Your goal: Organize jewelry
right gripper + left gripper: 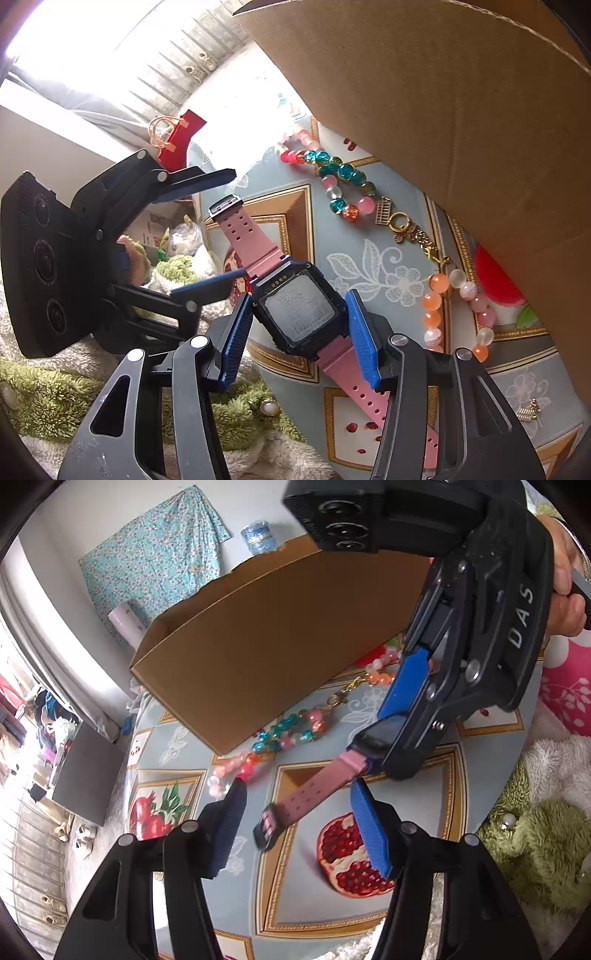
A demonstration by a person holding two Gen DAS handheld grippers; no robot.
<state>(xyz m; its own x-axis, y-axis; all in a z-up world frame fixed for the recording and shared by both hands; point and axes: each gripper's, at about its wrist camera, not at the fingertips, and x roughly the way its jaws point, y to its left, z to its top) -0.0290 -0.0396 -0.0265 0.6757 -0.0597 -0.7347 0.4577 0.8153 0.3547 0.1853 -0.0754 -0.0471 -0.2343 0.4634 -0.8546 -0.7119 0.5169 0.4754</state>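
Observation:
My right gripper [299,317] is shut on the dark case of a pink-strapped watch [301,312] and holds it above the table. In the left wrist view the watch [314,786] hangs from the right gripper [391,716], its strap end pointing between my left fingers. My left gripper [299,812] is open and empty, just below the strap; it also shows in the right wrist view [221,225]. A beaded necklace [343,181] with a gold clasp lies on the table beside a brown cardboard box [266,638].
The round table [424,849] has a blue cloth with pomegranate prints. The cardboard box [461,110] stands at its far side. A green and white fluffy rug [543,842] lies beyond the table edge. A small gold charm [530,410] lies on the cloth.

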